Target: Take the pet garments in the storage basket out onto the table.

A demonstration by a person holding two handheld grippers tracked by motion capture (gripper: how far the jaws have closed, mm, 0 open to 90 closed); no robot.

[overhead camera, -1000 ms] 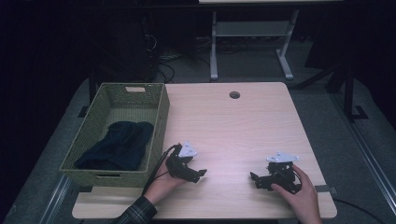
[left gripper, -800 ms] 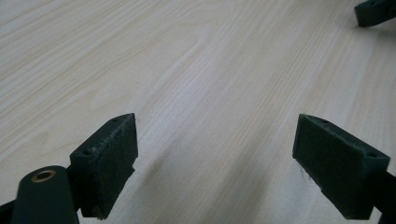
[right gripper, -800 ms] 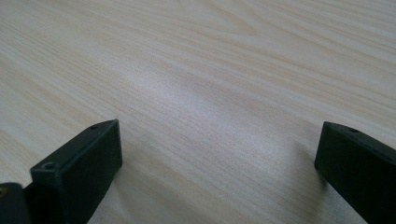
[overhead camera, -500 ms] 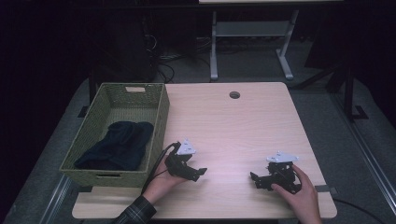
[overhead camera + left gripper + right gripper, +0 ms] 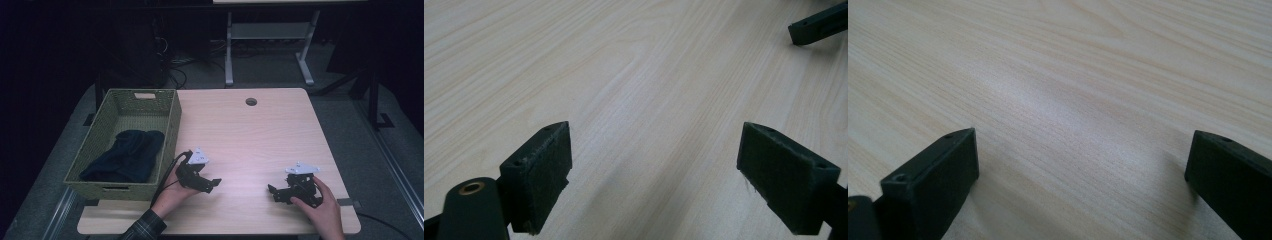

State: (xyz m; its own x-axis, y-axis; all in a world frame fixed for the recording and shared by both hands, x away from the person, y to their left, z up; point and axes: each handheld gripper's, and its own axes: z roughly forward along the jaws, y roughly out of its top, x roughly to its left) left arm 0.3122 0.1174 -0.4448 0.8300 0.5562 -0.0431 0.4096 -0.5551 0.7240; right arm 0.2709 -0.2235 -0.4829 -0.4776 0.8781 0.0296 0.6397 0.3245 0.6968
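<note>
Black left gripper (image 5: 204,184) pointing right, right gripper (image 5: 281,192) pointing left

Left gripper (image 5: 206,183): held low in the left hand (image 5: 175,192), jaws spread wide apart, nothing between them, pointing toward the right gripper (image 5: 278,192). Right gripper: held low in the right hand (image 5: 320,205), jaws likewise wide apart and empty. Both forearms enter from the near edge.
</note>
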